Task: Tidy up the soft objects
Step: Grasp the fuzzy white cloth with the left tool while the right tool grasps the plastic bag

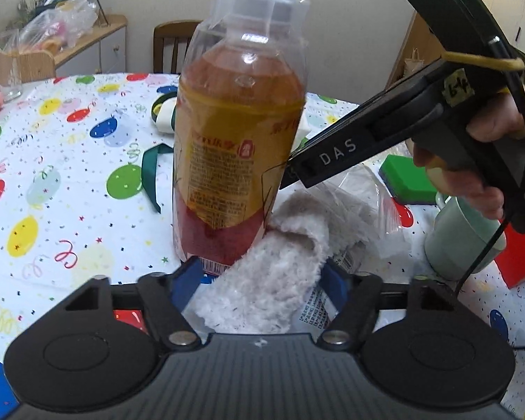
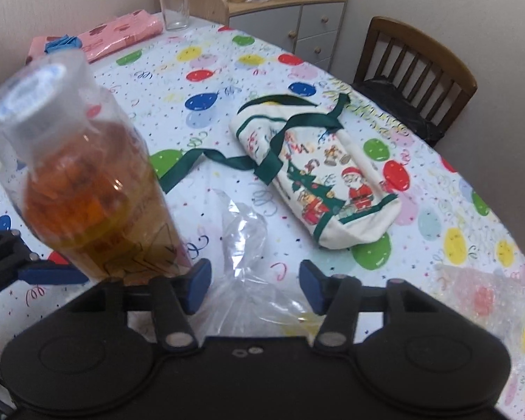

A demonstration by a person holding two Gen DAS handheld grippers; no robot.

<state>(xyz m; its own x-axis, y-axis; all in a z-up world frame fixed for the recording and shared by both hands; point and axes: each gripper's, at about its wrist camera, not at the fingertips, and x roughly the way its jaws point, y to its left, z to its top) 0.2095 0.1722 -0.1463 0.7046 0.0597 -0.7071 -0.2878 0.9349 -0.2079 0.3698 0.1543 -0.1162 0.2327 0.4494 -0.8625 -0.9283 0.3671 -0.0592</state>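
L claw (image 1: 259, 287) sat half-wide round fluffy cloth (image 1: 262, 280) by bottle (image 1: 238, 133) on desk (image 1: 52, 175), pads not clearly pinching. R claw (image 2: 255, 287) half-wide over clear bag (image 2: 248, 245), empty. Cloth looked light, floppy, compressible; pinch a thick fold.

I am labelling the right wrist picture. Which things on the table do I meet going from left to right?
Pink cloth → drinking glass → clear plastic bag → Christmas pouch.
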